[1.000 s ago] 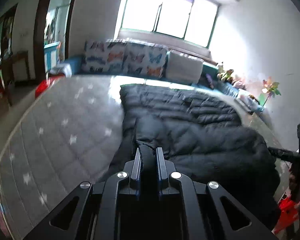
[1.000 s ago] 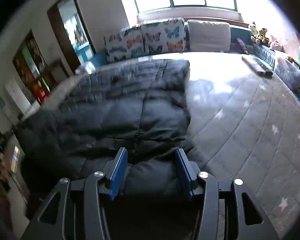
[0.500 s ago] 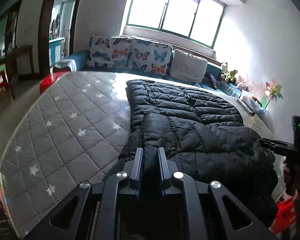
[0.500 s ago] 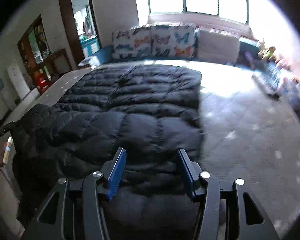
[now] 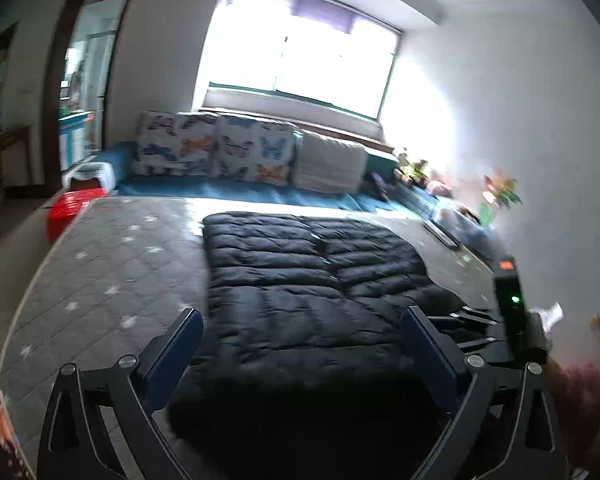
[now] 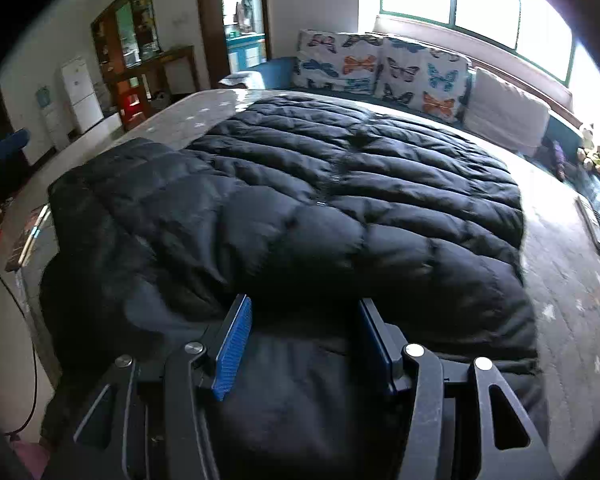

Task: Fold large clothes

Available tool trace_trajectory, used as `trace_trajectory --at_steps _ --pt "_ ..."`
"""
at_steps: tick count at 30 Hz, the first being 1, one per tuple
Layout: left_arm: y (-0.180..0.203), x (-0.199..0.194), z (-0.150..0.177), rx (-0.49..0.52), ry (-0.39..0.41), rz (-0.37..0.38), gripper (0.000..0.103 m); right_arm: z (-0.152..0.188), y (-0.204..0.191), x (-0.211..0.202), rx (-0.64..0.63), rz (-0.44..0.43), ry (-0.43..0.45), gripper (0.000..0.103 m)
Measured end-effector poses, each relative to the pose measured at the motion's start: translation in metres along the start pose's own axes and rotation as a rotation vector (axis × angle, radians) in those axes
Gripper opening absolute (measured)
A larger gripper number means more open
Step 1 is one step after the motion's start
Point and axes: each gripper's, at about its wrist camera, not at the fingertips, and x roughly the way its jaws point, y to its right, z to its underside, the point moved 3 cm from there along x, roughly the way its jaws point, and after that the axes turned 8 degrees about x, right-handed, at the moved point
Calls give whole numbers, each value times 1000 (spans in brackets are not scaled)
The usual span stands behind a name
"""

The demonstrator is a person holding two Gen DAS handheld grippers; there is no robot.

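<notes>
A large black quilted down jacket (image 5: 312, 292) lies spread on the grey star-patterned mattress (image 5: 112, 264). In the left wrist view my left gripper (image 5: 300, 332) is wide open and empty, above the jacket's near end. The other gripper's body (image 5: 512, 312) shows at the right edge. In the right wrist view the jacket (image 6: 340, 200) fills the middle. My right gripper (image 6: 304, 320) is open, its blue-padded fingers (image 6: 236, 340) straddling the jacket's near edge, which bulges between them without being pinched.
Butterfly cushions (image 5: 216, 152) and a white cushion (image 5: 328, 164) line a blue bench under the window. A red box (image 5: 66, 208) sits off the mattress's left corner. Toys (image 5: 500, 196) stand by the right wall. Cabinets (image 6: 140, 60) and a cable (image 6: 16, 320) are at left.
My left gripper let go of the jacket fold and opened wide. It pulled back and tilted up. The right gripper stayed open at the jacket's near edge.
</notes>
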Motion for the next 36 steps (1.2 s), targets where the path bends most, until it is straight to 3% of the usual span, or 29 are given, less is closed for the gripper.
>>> trace_trajectory --at_steps 6,9,12,19,23,31,33,36 --pt "27 47 -15 37 -28 120 103 -1 -23 6 -29 -26 3 60" --pt "27 77 -16 -11 -81 190 90 0 -29 5 -24 -51 4 60" --pt "18 105 -11 -38 -122 199 78 2 -33 4 -29 -69 6 60" --pt "-10 141 27 -79 -219 118 52 3 -42 2 -65 -103 7 60" --pt "-12 147 41 -58 -223 96 52 -6 -33 -12 -31 -137 27 60" --pt "-15 157 45 -65 -245 97 52 -21 21 -25 48 8 93 60" --pt "-15 157 45 -69 -247 101 52 -19 36 -17 71 54 81 60" --pt "-16 160 48 -70 -243 101 52 -4 52 6 106 49 32 62"
